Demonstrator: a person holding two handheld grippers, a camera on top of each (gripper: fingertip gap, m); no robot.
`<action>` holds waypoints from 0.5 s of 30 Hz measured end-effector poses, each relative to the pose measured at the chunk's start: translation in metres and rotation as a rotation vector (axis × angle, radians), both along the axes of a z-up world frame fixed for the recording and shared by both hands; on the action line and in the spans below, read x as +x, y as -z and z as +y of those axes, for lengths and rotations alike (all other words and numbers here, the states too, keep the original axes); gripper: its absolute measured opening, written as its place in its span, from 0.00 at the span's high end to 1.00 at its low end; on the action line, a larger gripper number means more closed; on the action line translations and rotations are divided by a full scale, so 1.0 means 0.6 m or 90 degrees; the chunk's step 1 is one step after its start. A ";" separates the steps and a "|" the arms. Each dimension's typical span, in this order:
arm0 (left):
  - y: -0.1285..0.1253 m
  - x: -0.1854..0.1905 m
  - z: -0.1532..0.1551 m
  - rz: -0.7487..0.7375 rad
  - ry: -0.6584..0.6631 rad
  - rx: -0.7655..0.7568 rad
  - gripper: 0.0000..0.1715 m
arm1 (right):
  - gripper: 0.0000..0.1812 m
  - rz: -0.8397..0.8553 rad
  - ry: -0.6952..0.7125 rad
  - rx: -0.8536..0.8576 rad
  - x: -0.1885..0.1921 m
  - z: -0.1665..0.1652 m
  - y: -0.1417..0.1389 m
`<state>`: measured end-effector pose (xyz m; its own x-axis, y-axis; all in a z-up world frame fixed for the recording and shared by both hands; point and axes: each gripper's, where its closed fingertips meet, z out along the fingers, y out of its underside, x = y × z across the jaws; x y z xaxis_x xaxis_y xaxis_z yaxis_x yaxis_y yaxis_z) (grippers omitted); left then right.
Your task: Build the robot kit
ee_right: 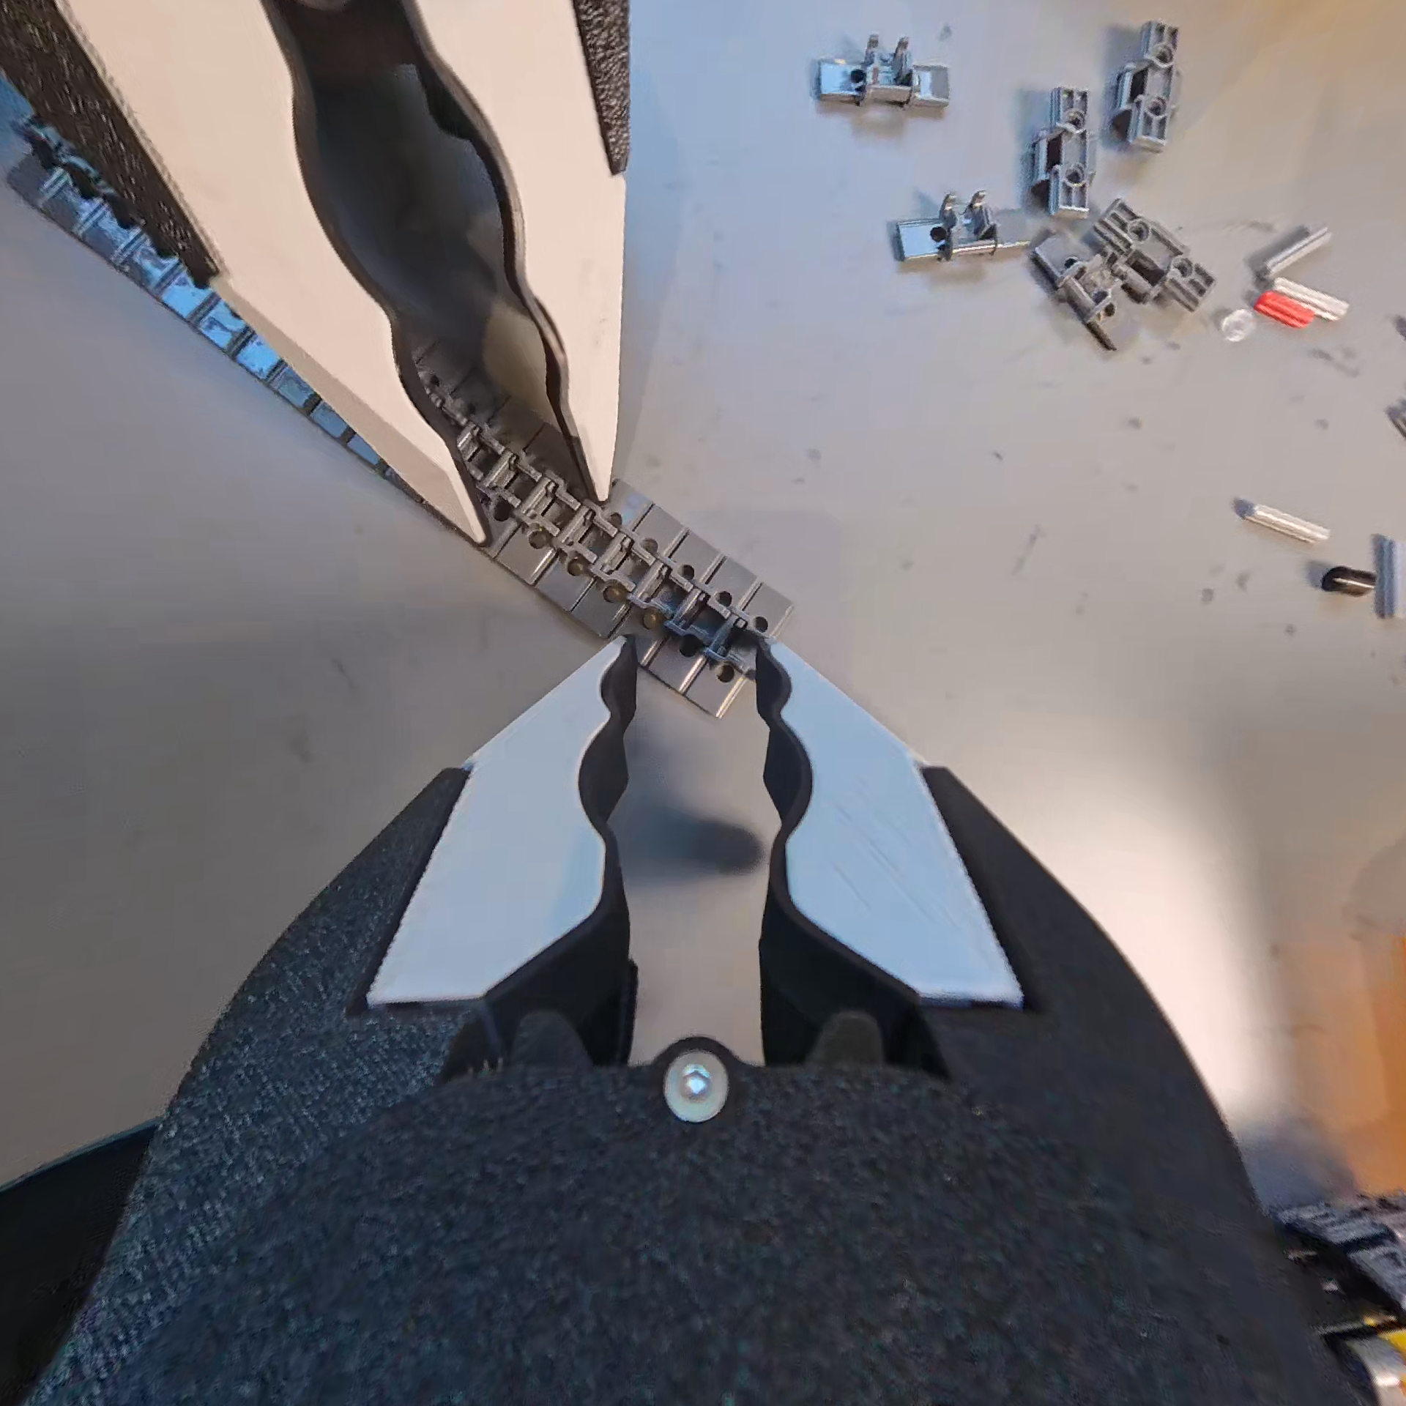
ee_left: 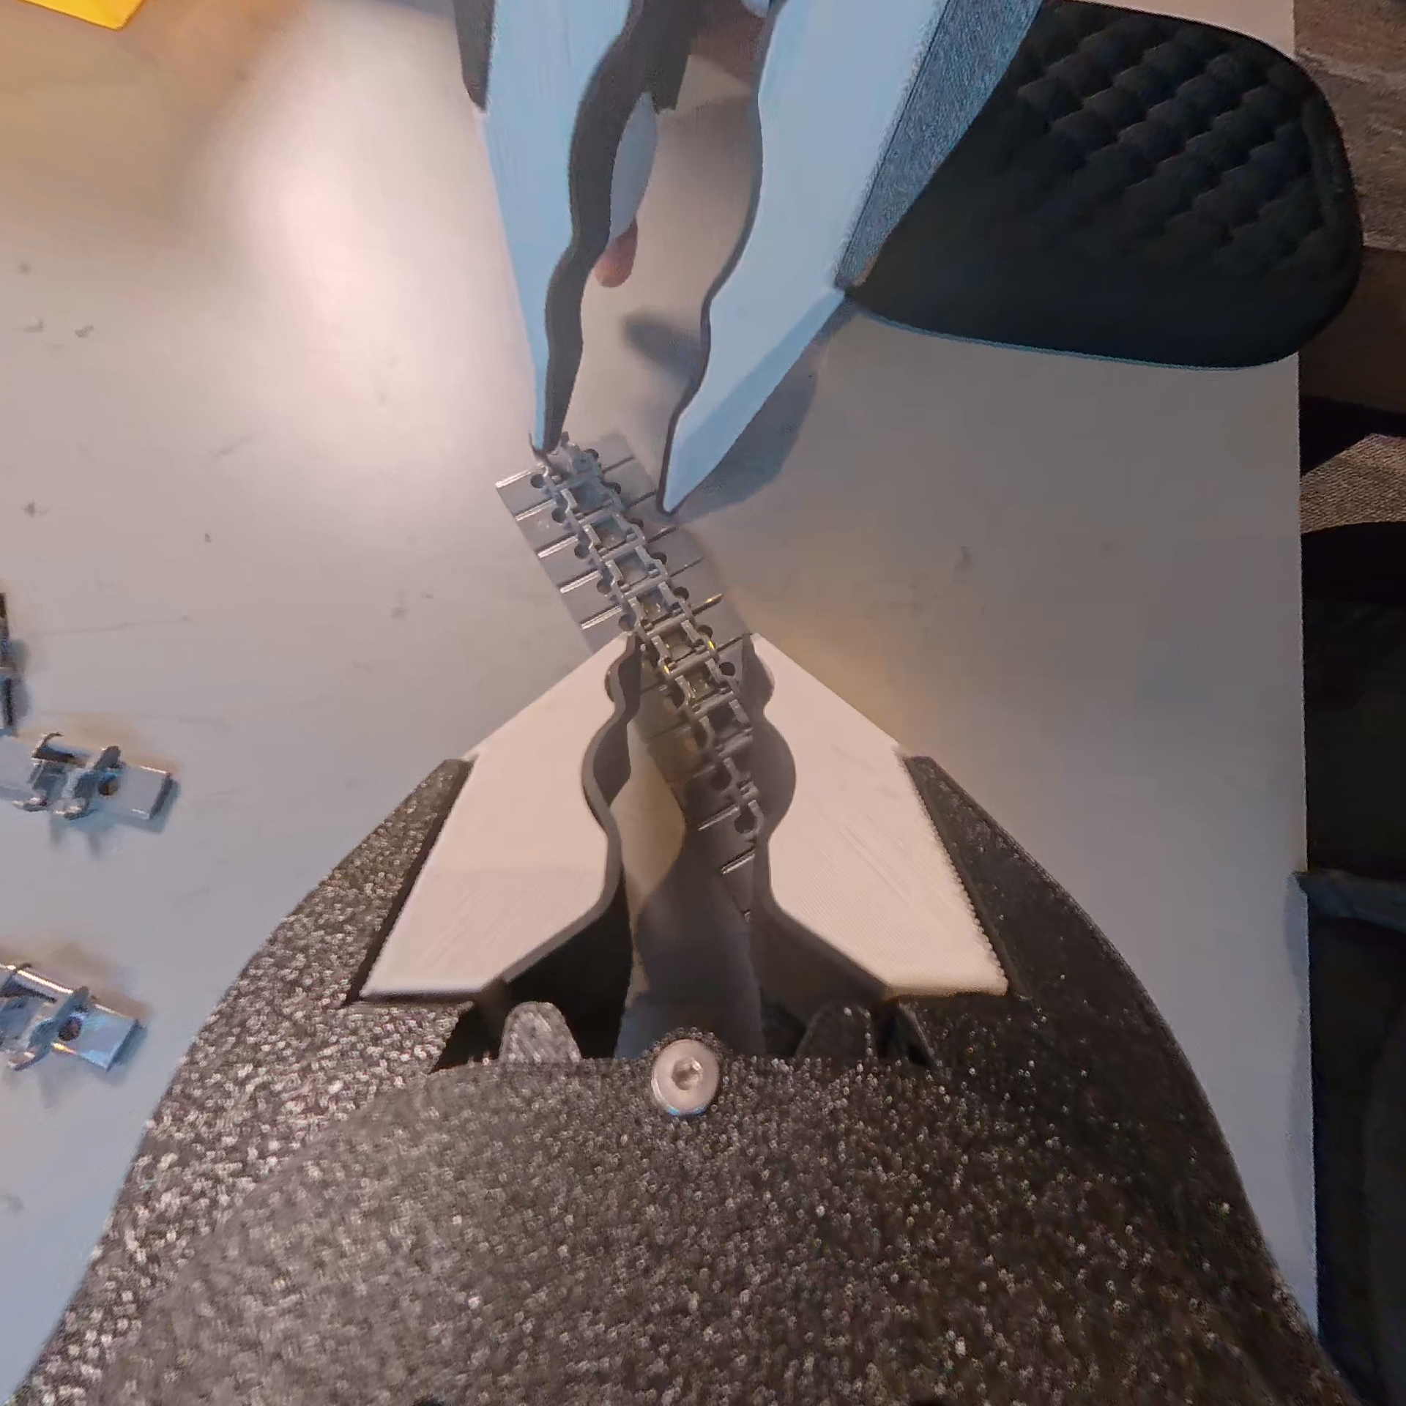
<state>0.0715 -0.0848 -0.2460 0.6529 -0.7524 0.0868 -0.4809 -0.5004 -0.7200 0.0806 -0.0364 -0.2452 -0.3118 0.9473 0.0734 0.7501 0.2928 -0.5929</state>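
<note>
- Here, a grey linked track point(ee_left: 609, 548) is being gripped along its length by the left gripper point(ee_left: 688, 647), lying on the white table point(ee_left: 266, 342).
- Its far end is being straddled by the half-open right gripper point(ee_right: 692, 647), tips touching.
- Loose grey links point(ee_right: 1065, 152) are being left well apart; no writing is being made out.

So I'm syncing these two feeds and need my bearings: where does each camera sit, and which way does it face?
Left wrist view: on the left gripper, looking along its fingers, which straddle the grey track chain; a fingertip shows behind the right gripper opposite.
Right wrist view: on the right gripper, facing the chain's end; no body part shows.
Shared: chain, table, both grippers, head-on.
</note>
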 end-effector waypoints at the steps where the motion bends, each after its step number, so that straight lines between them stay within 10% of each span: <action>1: -0.002 0.001 -0.001 -0.008 0.004 -0.007 0.85 | 0.83 0.000 -0.004 0.002 0.000 0.000 0.000; 7: -0.060 -0.064 0.036 -0.065 -0.063 0.060 0.84 | 0.78 0.078 0.020 -0.040 -0.005 0.004 -0.022; 11: -0.053 -0.187 0.077 0.026 -0.177 0.105 0.83 | 1.00 0.170 0.027 -0.026 -0.007 0.007 -0.054; 15: -0.051 -0.247 0.084 0.034 -0.211 0.106 0.82 | 1.00 0.205 0.017 -0.032 -0.001 -0.002 -0.071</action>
